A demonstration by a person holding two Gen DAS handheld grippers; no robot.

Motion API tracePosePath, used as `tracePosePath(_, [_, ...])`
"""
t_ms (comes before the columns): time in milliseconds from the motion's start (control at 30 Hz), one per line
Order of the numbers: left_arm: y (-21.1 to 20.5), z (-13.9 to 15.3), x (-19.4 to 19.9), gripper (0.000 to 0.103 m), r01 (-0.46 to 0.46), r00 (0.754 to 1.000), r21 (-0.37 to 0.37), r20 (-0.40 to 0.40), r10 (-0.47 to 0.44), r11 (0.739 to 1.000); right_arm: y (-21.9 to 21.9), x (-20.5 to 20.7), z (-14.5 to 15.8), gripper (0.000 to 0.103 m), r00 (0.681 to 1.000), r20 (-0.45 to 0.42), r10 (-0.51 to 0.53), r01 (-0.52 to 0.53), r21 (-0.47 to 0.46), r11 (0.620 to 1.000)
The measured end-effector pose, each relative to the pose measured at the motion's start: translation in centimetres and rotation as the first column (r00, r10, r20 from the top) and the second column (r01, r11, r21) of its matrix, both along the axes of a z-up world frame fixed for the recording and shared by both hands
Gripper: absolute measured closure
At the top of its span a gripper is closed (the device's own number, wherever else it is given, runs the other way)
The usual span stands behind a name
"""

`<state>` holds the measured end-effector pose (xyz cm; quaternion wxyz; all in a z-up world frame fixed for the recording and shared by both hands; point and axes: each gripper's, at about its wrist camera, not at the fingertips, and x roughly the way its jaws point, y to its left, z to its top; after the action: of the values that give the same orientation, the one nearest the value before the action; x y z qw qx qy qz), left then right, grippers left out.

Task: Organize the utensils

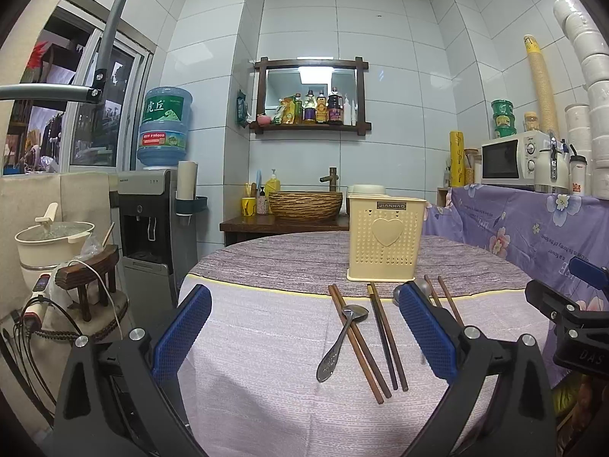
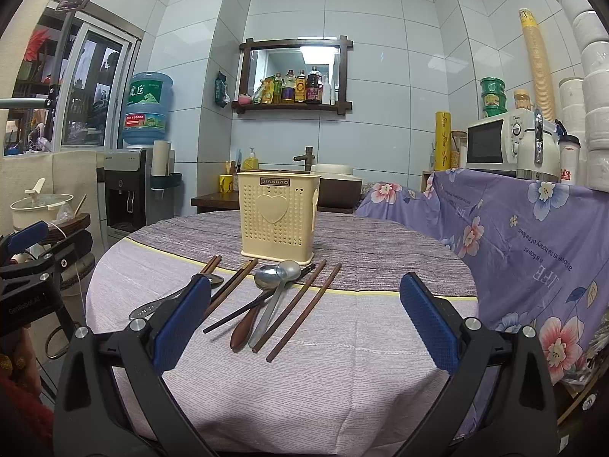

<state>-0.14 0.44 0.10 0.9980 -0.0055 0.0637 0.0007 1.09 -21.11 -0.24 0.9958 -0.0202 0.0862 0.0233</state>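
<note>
Utensils lie loose on the tablecloth (image 2: 304, 381) in front of the holder (image 2: 278, 216): chopsticks (image 2: 300, 310), two metal spoons (image 2: 271, 301) and a wooden spoon (image 2: 243, 329) just before it, another spoon (image 1: 341, 342) over chopsticks (image 1: 386, 339) to its left. Both grippers, left (image 1: 304, 337) and right (image 2: 304, 321), hover short of the holder, fingers wide apart, holding nothing. The left gripper frames the spoon and chopsticks; the right one's utensils lie toward its left finger (image 2: 182, 323).
</note>
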Motion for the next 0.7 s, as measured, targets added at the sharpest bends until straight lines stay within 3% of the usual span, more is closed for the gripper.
tracePosePath(700, [-0.27, 0.50, -0.18, 0.005, -0.006, 1.000, -0.002, 0.007, 0.006, 1.000, 0.34, -0.03, 0.24, 0.005, 1.000, 0.001, 0.004, -0.004, 0.001, 1.000])
